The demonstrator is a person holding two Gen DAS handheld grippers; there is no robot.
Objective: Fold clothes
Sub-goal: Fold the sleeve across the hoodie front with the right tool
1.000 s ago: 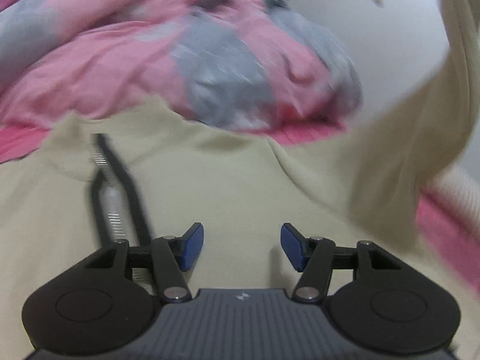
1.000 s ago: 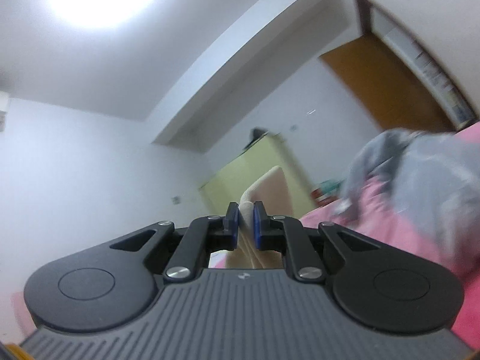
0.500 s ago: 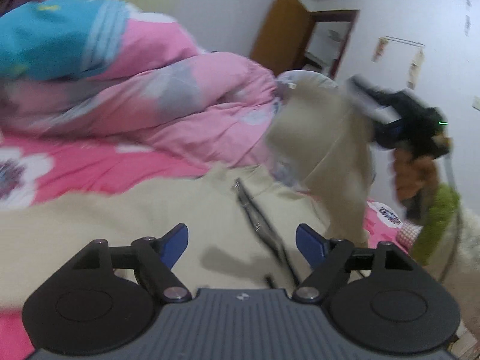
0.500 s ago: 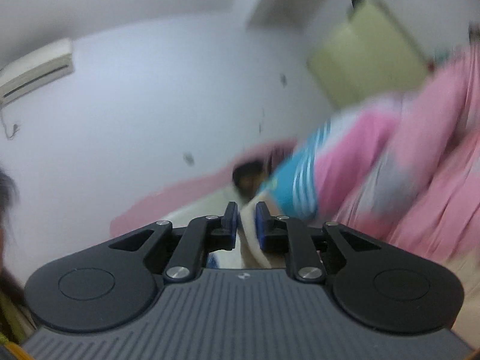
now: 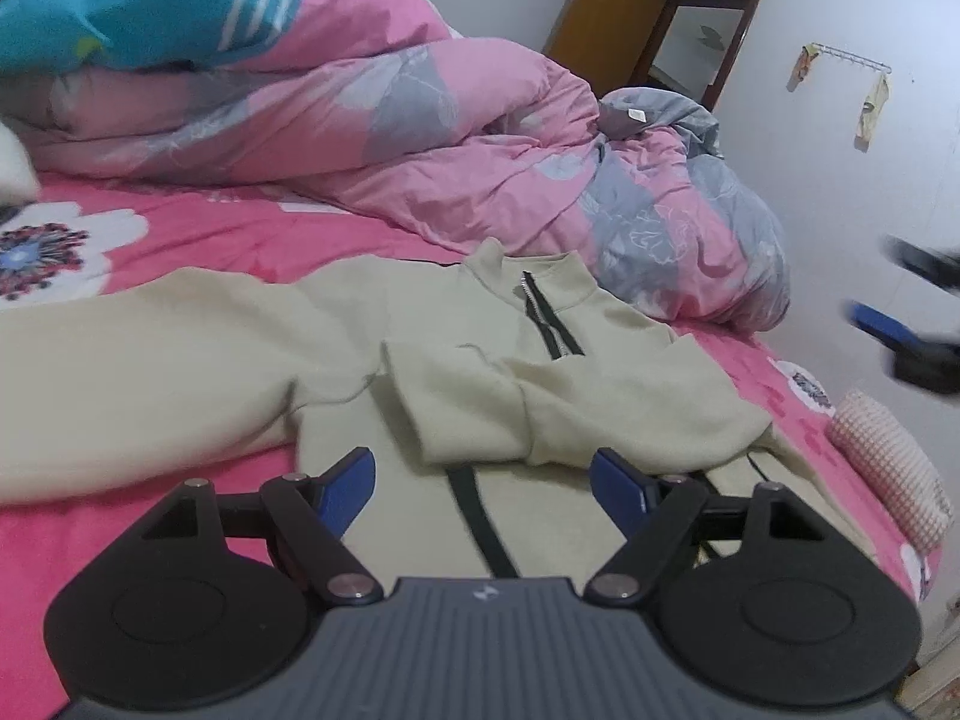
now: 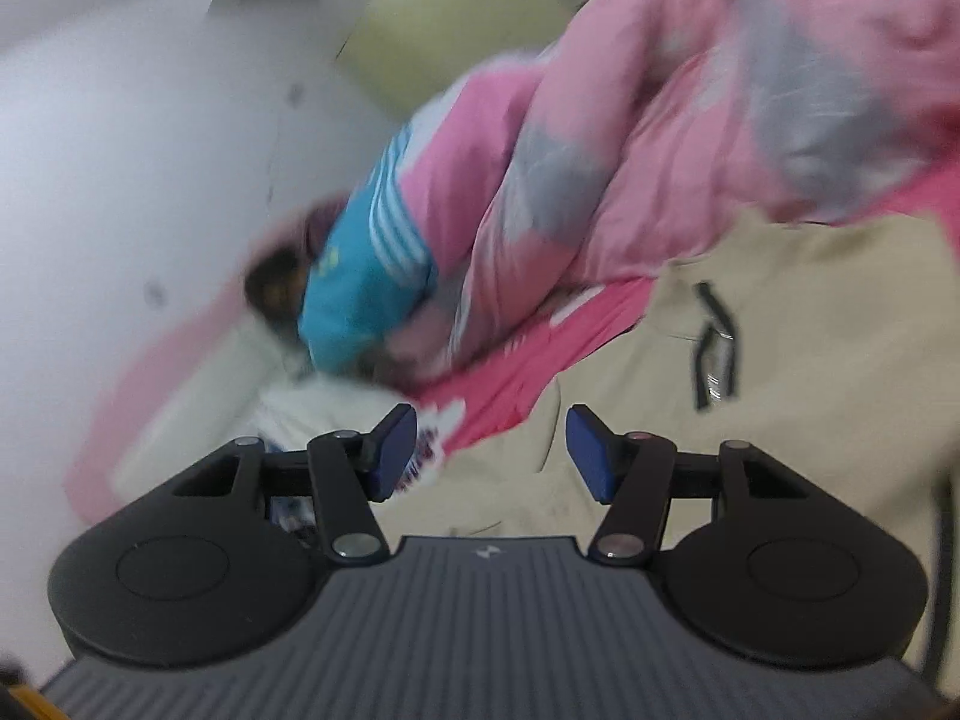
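One beige zip-neck pullover (image 5: 558,372) lies sleeve-folded on pink bedsheet (image 5: 240,240); both hand-held grippers gape wide.

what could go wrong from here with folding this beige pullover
1. The folded-in sleeve lies loose and crooked across the beige pullover; the next fold may trap that bunching.
2. The other sleeve is still spread out over the pink sheet, so the fold could end up lopsided.
3. The rumpled quilt sits right behind the collar, where it could snag a lifted edge. Both the left gripper and right gripper are open, holding nothing.
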